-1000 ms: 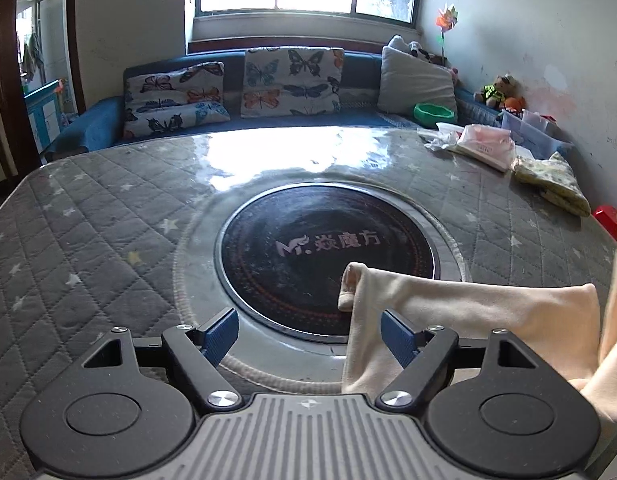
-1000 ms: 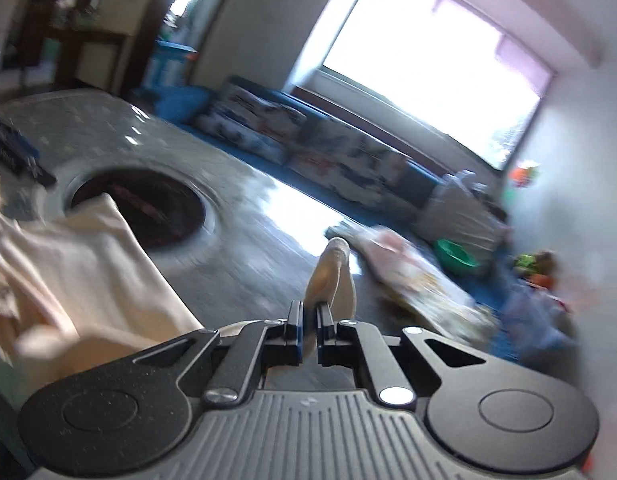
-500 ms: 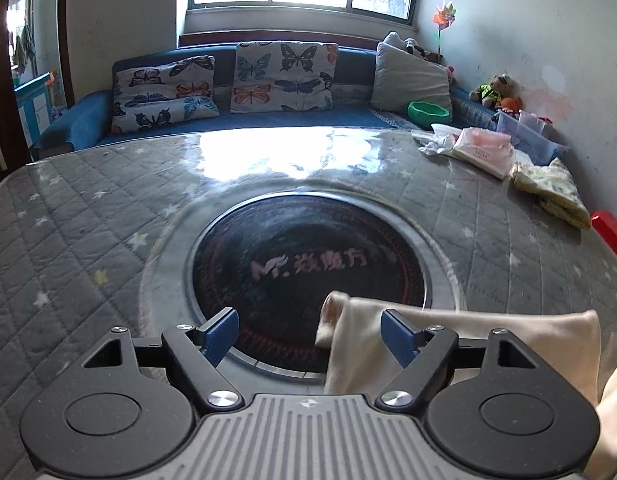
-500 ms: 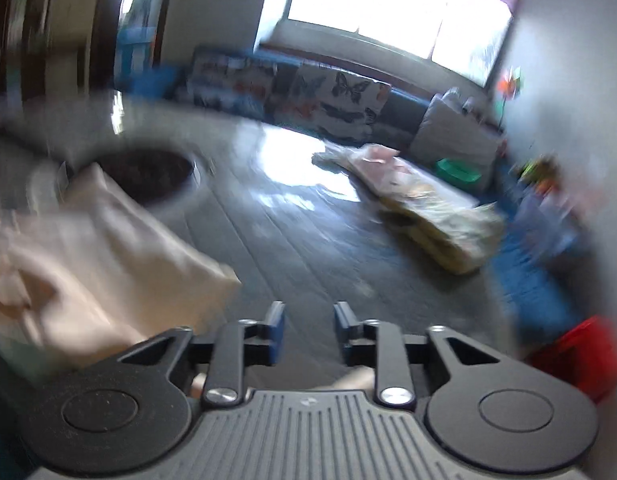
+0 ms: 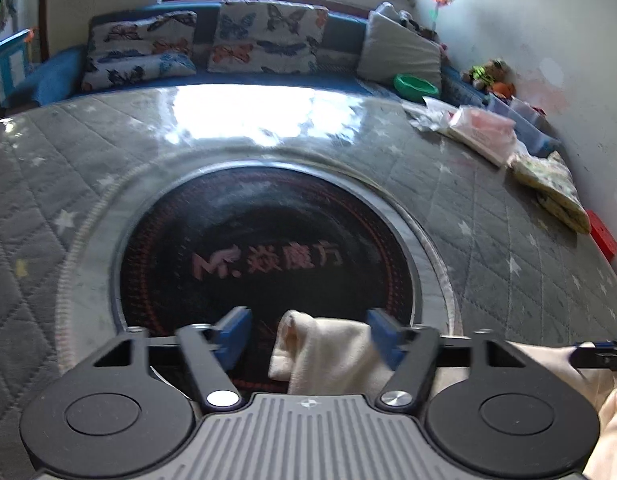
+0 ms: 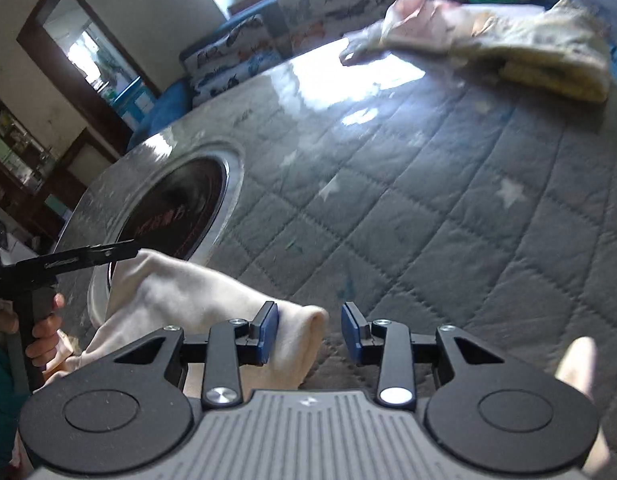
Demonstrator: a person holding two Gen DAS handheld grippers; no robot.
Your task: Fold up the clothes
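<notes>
Fingers of the left tool (image 5: 308,334) stand spread wide, a rolled corner of the cream garment (image 5: 324,350) lying loose between them. The right tool (image 6: 310,332) gapes too, a folded edge of the cloth (image 6: 296,328) just ahead of its left pad. Soft, light and floppy, it should pinch best at those thick corners; the quilted worktop (image 6: 428,208) stretches beyond.

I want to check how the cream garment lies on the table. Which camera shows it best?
The right wrist view: the cream garment stretches in a long fold across the quilted table. The left wrist view shows only its rolled end between the open left tongs.
</notes>
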